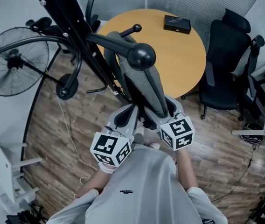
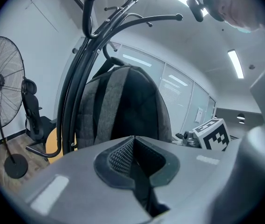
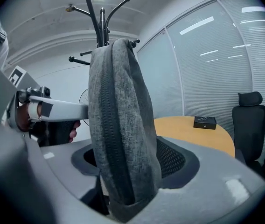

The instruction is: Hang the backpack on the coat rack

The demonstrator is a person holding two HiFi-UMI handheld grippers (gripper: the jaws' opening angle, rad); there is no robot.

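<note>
- Two hand-held grippers are at the lower part of the bag, one on each side of it.
- Right hand-held gripper [image 3: 135,155]: its jaws stand wide apart. The narrow grey side of the backpack [image 3: 118,115], the one with the zipper, stands between them, and the pads do not seem to press on it.
- Left hand-held gripper [image 2: 132,141]: its jaws are closed, with the tips meeting. A thin dark strip shows in the slit near the base, and I cannot tell what it is. The backpack is in front of this gripper, not between its jaws.
- The backpack hangs upright against the black coat rack [image 1: 76,27]. Its top loop seems to sit over one of the hooks, and its bottom is off the floor.
- A standing fan [image 1: 13,62] is near the rack, on the left in the head view.
- Behind the rack is a round wooden worktop [image 1: 179,59] with a small black box [image 1: 177,24] lying flat near its far edge.
- A black office chair [image 1: 226,64] stands just beside the worktop on the right.
- The floor [image 1: 76,129] is of brown wooden planks, and a thin cable lies on it.
</note>
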